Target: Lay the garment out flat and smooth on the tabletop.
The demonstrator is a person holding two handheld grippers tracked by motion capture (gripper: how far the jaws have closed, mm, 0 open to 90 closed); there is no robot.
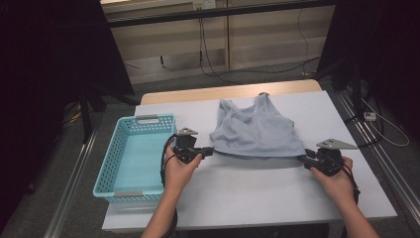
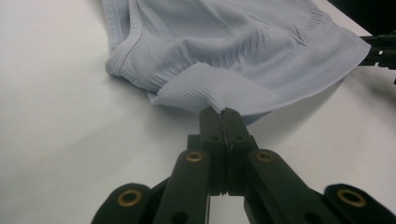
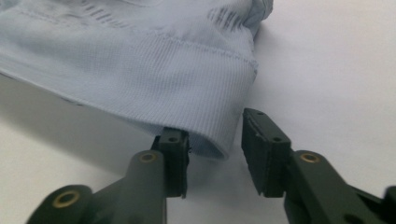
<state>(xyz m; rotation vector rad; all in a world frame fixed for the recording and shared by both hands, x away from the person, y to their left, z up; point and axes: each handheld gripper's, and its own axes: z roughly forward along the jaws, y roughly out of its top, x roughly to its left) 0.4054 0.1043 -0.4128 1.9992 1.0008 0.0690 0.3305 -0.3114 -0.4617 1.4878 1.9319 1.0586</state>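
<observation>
A pale blue ribbed tank top (image 1: pixel 255 129) lies on the white table (image 1: pixel 247 191), straps toward the far edge and hem toward me, the hem lifted a little off the surface. My left gripper (image 1: pixel 210 150) pinches the hem's left corner; in the left gripper view its jaws (image 2: pixel 223 114) are shut on a fold of the fabric (image 2: pixel 224 42). My right gripper (image 1: pixel 304 157) is at the hem's right corner. In the right gripper view its jaws (image 3: pixel 214 128) stand apart with the hem's edge (image 3: pixel 140 60) between them, resting by the left pad and clear of the right one.
A turquoise perforated basket (image 1: pixel 111 158) stands empty at the table's left side, just left of my left hand. Bare tabletop lies between my hands and the near edge. Dark stands and cables surround the table on the floor.
</observation>
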